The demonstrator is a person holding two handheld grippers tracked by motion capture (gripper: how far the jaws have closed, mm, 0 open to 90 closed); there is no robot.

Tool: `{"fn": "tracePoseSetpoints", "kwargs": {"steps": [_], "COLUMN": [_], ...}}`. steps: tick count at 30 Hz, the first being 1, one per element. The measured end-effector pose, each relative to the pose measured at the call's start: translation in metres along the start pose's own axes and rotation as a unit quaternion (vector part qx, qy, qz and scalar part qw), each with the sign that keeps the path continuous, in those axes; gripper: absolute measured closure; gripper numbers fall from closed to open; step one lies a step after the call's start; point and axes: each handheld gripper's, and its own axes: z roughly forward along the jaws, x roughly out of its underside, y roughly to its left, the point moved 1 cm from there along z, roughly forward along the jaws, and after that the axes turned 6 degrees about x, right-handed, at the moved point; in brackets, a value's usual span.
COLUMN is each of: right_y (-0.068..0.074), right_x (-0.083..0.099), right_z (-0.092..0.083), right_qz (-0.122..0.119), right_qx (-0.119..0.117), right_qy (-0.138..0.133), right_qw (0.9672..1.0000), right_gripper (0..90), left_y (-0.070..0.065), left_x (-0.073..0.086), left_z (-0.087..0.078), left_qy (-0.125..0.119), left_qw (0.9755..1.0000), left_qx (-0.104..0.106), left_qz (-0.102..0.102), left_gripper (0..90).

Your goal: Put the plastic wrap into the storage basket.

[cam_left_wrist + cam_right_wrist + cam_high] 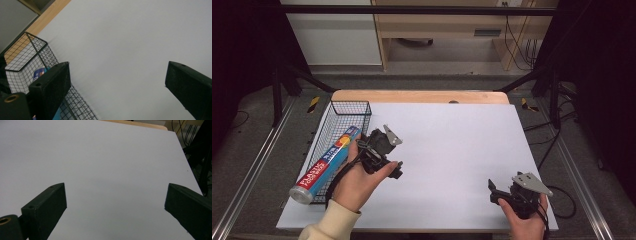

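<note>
A long box of plastic food wrap [325, 165], blue with a red label, lies in the black wire basket [343, 107] at the table's left, its near end sticking out over the basket's front. My left gripper [384, 152] hovers just right of the basket, held in a hand, open with nothing between its jaws. In the left gripper view the basket [23, 55] and a blue bit of the box [38, 73] sit beside the left jaw. My right gripper [499, 192] rests near the table's front right corner, open and empty.
The white table top [452, 140] has a wooden strip [419, 96] along its far edge. Black frame posts and cables stand on the floor to the right. A wooden cabinet stands behind the table.
</note>
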Motion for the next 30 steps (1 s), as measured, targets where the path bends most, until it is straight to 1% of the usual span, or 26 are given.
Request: {"fn": "tracePoseSetpoints", "kwargs": {"steps": [6,8,9,12,19,20,21,22,23,24,25,26,27,30], "right_y": [-0.001,-0.001,-0.001,-0.002,-0.002,-0.003,-0.003,-0.003,-0.003,-0.003,-0.004,-0.004,-0.004,-0.005], "right_x": [0.0,0.0,0.0,0.0,0.0,0.0,0.0,0.0,0.0,0.0,0.0,0.0,0.0,0.0], "right_z": [0.0,0.0,0.0,0.0,-0.001,-0.001,-0.001,-0.001,0.0,0.0,0.0,-0.001,-0.001,-0.001], "right_qz": [0.0,-0.002,-0.002,-0.001,-0.002,-0.003,-0.004,-0.005,-0.005,-0.005,-0.005,-0.004,-0.005,-0.005], "right_qx": [0.0,0.005,0.005,0.006,0.005,0.006,0.007,0.009,0.012,0.012,0.012,0.013,0.013,0.013], "right_qy": [0.0,-0.001,-0.001,-0.002,-0.004,-0.003,-0.002,-0.003,-0.004,-0.004,-0.003,-0.003,-0.003,-0.004], "right_qw": [1.0,1.0,1.0,1.0,1.0,1.0,1.0,0.9999,0.9999,0.9999,0.9999,0.9999,0.9999,0.9999], "right_gripper": [4.1,3.9,3.9,3.9,3.9,3.9,3.9,3.8,3.9,3.9,3.9,3.9,3.9,3.9], "left_y": [-0.013,-0.019,-0.019,-0.024,-0.034,-0.036,-0.037,-0.037,-0.04,-0.04,-0.041,-0.043,-0.047,-0.051], "left_x": [-0.009,-0.012,-0.012,-0.015,-0.02,-0.021,-0.023,-0.023,-0.025,-0.025,-0.026,-0.027,-0.028,-0.029], "left_z": [0.001,0.002,0.002,0.003,0.008,0.011,0.013,0.013,0.017,0.017,0.019,0.022,0.027,0.032], "left_qy": [-0.005,-0.007,-0.007,-0.008,-0.018,-0.025,-0.033,-0.033,-0.042,-0.042,-0.045,-0.047,-0.048,-0.048], "left_qw": [0.9997,0.9994,0.9994,0.999,0.998,0.9974,0.997,0.997,0.9962,0.9962,0.9956,0.995,0.9939,0.9928], "left_qx": [0.011,0.01,0.01,0.014,0.024,0.029,0.034,0.034,0.043,0.043,0.049,0.054,0.059,0.067], "left_qz": [0.02,0.032,0.032,0.042,0.055,0.061,0.062,0.062,0.063,0.063,0.066,0.069,0.079,0.087], "left_gripper": [6.5,6.4,6.5,6.5,6.4,6.4,6.3,6.4,6.4,6.3,6.3,6.4,6.3,6.4]}}
